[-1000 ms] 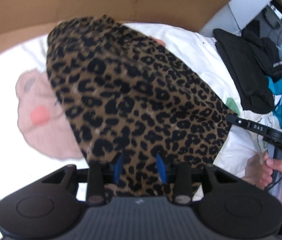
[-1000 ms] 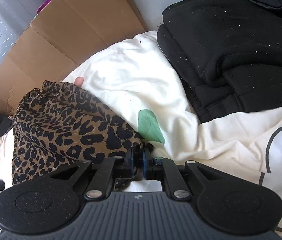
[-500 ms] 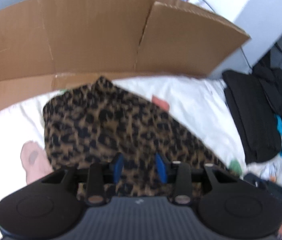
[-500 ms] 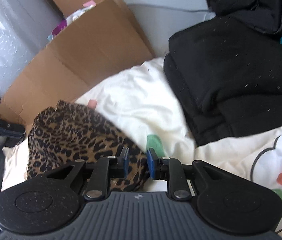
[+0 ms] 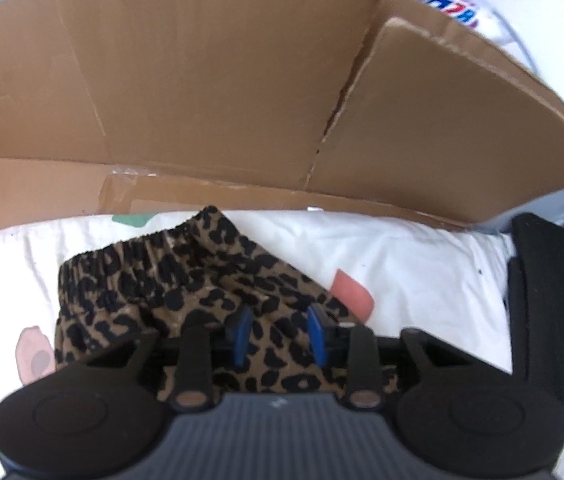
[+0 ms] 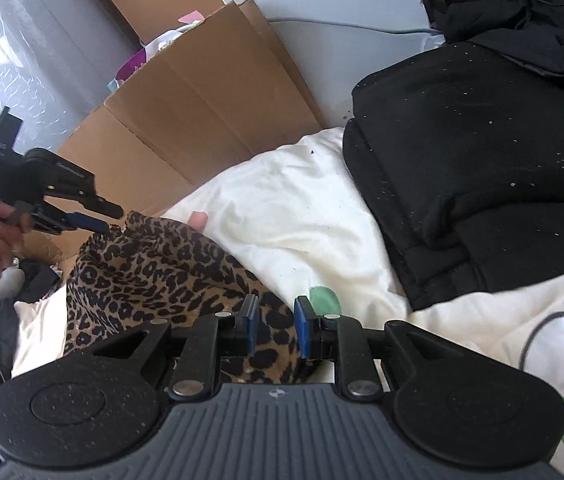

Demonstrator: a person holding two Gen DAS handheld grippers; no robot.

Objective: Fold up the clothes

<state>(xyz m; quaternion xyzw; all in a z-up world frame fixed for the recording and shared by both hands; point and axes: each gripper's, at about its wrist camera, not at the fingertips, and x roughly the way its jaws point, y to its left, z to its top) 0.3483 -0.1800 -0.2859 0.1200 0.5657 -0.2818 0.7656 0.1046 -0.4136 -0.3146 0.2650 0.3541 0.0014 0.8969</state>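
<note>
**Two grippers at a leopard-print garment on the bed**

Two sets of fingers work one leopard-print garment lying on the white bedsheet. Left gripper: its fingers are closing, fabric between them, the elastic waistband beyond the tips. Right gripper: fingers spread apart over the garment's near edge, not pinching it; black clothes lie beyond, to their right.

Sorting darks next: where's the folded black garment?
In the right wrist view, the folded black garment lies upper right on the white printed sheet, right of the leopard-print garment.
</note>
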